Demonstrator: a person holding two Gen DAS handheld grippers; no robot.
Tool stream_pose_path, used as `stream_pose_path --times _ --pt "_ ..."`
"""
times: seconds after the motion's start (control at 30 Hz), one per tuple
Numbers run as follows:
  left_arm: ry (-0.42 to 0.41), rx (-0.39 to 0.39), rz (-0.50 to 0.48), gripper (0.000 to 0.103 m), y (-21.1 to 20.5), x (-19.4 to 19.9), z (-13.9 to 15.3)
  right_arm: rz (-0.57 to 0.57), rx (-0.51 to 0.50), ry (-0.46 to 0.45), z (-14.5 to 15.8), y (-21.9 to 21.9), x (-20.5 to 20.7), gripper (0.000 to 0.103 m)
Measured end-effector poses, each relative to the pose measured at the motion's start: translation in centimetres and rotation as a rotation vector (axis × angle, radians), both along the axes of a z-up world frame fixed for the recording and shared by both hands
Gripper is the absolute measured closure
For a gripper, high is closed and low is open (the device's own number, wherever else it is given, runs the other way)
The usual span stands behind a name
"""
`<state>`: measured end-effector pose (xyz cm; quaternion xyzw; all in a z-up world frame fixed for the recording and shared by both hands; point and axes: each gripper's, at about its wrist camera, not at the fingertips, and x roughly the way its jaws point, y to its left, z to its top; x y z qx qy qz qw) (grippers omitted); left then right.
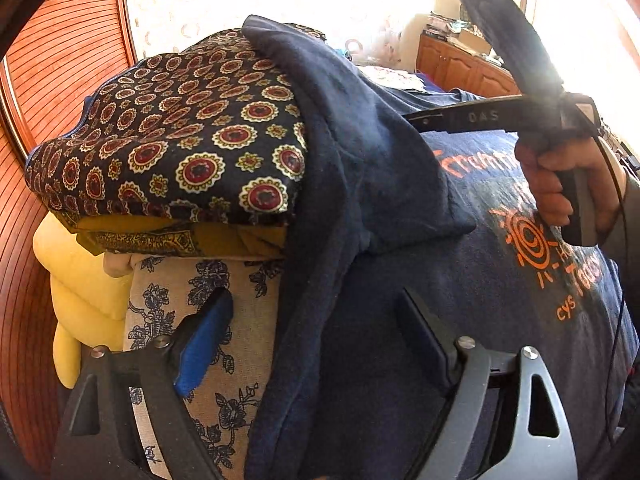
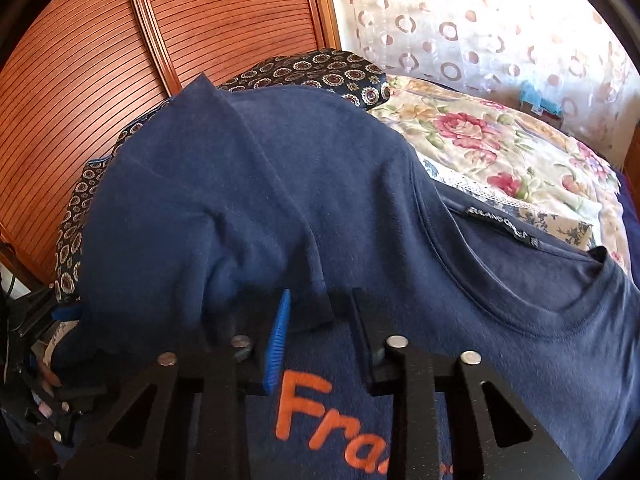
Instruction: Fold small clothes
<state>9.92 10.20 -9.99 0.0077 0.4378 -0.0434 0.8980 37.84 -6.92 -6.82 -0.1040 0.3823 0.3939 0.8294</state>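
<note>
Louvred wooden shutters (image 2: 120,60) close off the left of the room, and a sheer curtain with ring motifs (image 2: 480,32) hangs bright behind the bed. Bedding with a rose print (image 2: 480,140) covers the far side of the mattress.

A navy T-shirt (image 2: 280,184) with orange lettering lies spread on the bed, chest print facing up, neckline and label toward the rose bedding. One sleeve (image 1: 360,152) is turned over and lies up against a stack of folded textiles at the shirt's edge. That stack stands in the way on this side: a dark cloth with red medallions (image 1: 180,132) on top, a yellow-bordered piece (image 1: 160,236) beneath it, then a cream fabric with blue flowers (image 1: 224,320). A yellow cushion-like object (image 1: 76,280) sits beside the stack, against the shutters. A wooden cabinet with clutter on top (image 1: 460,60) stands far off near the window.

The left gripper (image 1: 316,328) hovers low over the shirt's edge with jaws wide apart, one finger over the flowered fabric, the other over navy cloth; nothing is clamped. The right gripper (image 2: 320,320), held by a hand (image 1: 568,188), has jaws drawn narrow with a fold of the sleeve's hem lying between them; whether the pads actually press the cloth cannot be told.
</note>
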Motion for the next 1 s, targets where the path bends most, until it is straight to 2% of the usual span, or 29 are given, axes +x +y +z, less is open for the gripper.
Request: stream_pose_path --times 0.07,0.13,0.23,0.37,0.57,0.63,0.7,0.77,0.8,0.9,1.0 --pt "0.000 0.002 0.002 0.018 0.0 -0.1 0.0 0.019 -0.012 -0.005 -0.2 0.5 0.2 0.095" --pt "0.000 0.001 0.002 0.018 -0.2 0.3 0.0 0.056 -0.019 -0.024 -0.1 0.9 0.0 0.100" --pt "0.000 0.001 0.001 0.017 -0.1 0.3 0.1 0.020 0.003 -0.081 1.0 0.3 0.3 0.100" --pt "0.000 0.001 0.001 0.017 0.0 0.3 0.1 -0.167 0.013 -0.135 2.6 -1.5 2.0 0.100" --pt "0.000 -0.002 0.000 0.017 0.2 0.2 0.1 -0.184 -0.016 -0.164 2.3 -1.4 2.2 0.100" --pt "-0.001 -0.001 0.000 0.017 0.1 0.3 0.0 -0.191 -0.031 -0.164 2.0 -1.3 2.3 0.089" --pt "-0.001 -0.002 0.000 0.017 0.1 0.2 0.1 -0.187 -0.026 -0.163 2.3 -1.9 1.6 0.060" --pt "-0.002 0.000 -0.001 0.017 0.1 0.2 0.1 -0.183 0.008 -0.161 2.9 -3.0 0.7 0.050" --pt "-0.002 0.000 0.000 0.017 0.1 0.2 0.1 -0.183 0.019 -0.162 3.1 -3.8 0.1 0.046" --pt "-0.006 0.011 0.012 0.017 0.2 0.1 0.2 -0.172 0.021 -0.181 3.3 -6.4 -2.1 0.045" --pt "-0.058 0.037 0.040 0.017 0.3 -0.6 1.1 -0.164 0.016 -0.186 3.2 -9.4 -4.9 0.045"
